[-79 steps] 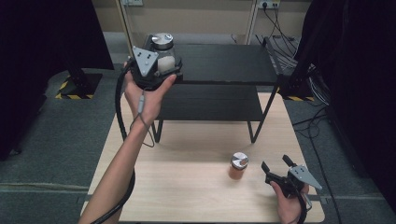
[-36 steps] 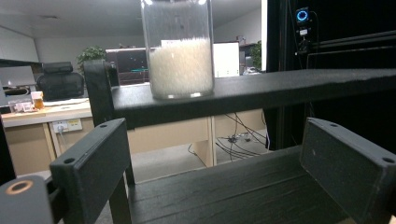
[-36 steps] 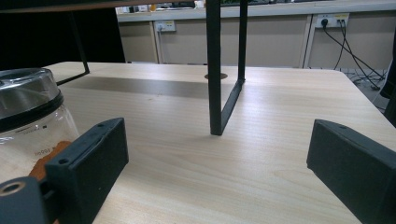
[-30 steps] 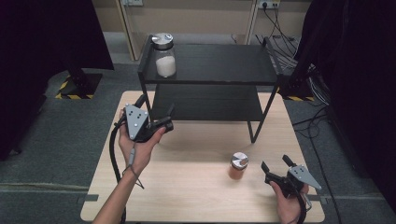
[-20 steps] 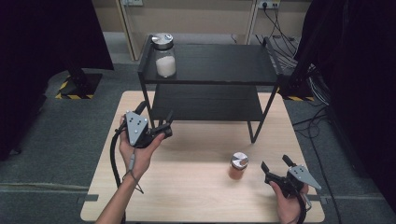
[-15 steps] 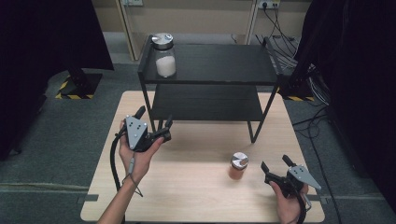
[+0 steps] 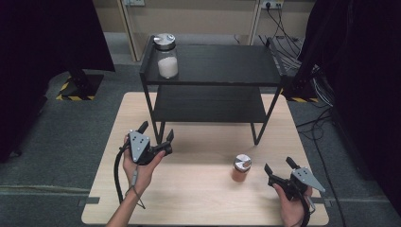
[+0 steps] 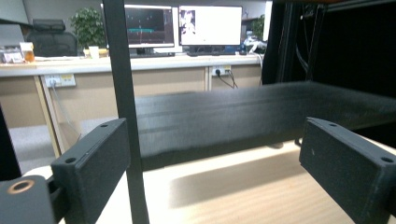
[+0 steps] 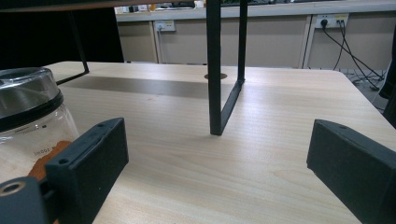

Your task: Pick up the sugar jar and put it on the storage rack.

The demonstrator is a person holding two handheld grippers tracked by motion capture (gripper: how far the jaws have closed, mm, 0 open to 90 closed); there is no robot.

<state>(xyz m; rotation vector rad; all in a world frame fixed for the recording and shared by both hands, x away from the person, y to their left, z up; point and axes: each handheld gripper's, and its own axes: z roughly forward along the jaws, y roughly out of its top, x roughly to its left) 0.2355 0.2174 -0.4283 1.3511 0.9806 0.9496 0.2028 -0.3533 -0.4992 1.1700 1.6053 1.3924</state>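
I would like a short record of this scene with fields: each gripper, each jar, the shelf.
left gripper: open, holding nothing, near the shelf's front left leg
right gripper: open, holding nothing, low over the table
white-powder jar: upright on the shelf's top level, left corner
orange-powder jar: upright on the table, left of the right gripper
shelf: black, two levels, lower level bare

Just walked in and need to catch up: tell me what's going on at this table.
A person holds a gripper in each hand at a wooden table with a black shelf rack on it. A jar of white powder stands on the rack's top shelf. The left gripper hangs open and empty near the rack's front left leg. The right gripper rests open beside a small jar of orange powder, not touching it.
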